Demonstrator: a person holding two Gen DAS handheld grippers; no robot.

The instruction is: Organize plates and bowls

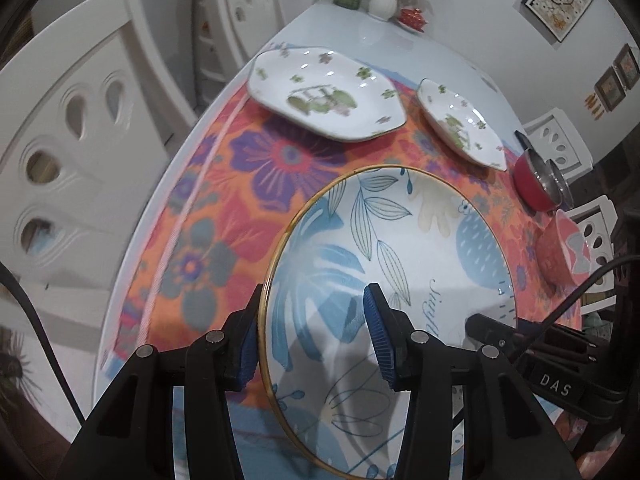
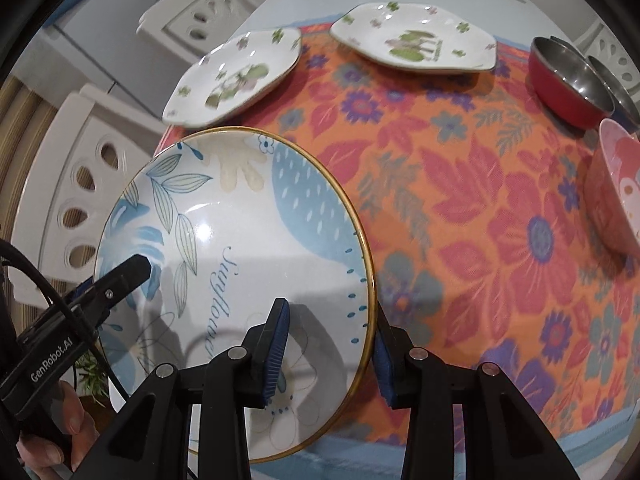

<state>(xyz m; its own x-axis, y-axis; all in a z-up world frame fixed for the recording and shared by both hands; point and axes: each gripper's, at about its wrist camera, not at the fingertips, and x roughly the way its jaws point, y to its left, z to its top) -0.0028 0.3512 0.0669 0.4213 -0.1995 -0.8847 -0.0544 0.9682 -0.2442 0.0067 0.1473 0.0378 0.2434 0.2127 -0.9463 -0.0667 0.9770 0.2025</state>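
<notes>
A large round plate (image 1: pixel 400 248) (image 2: pixel 240 232), white with blue leaves and a gold rim, hangs tilted above the flowered tablecloth (image 1: pixel 224 184). My left gripper (image 1: pixel 312 340) is shut on its left rim, one pad under the edge and one on the inner face. On the opposite rim my right gripper (image 2: pixel 330 352) is shut in the same way. Each view also shows the other gripper's black finger (image 1: pixel 486 326) (image 2: pixel 128 270) on the plate. Two white plates with green clover prints (image 1: pixel 324 92) (image 1: pixel 460 124) lie farther back on the cloth.
Stacked red steel bowls (image 2: pixel 568 84) and a pink bowl (image 2: pixel 616 184) stand at the right edge of the cloth. White chairs (image 1: pixel 68 140) surround the table. A white vase with flowers (image 1: pixel 382 0) stands at the far end. A hand (image 2: pixel 52 440) holds the left gripper.
</notes>
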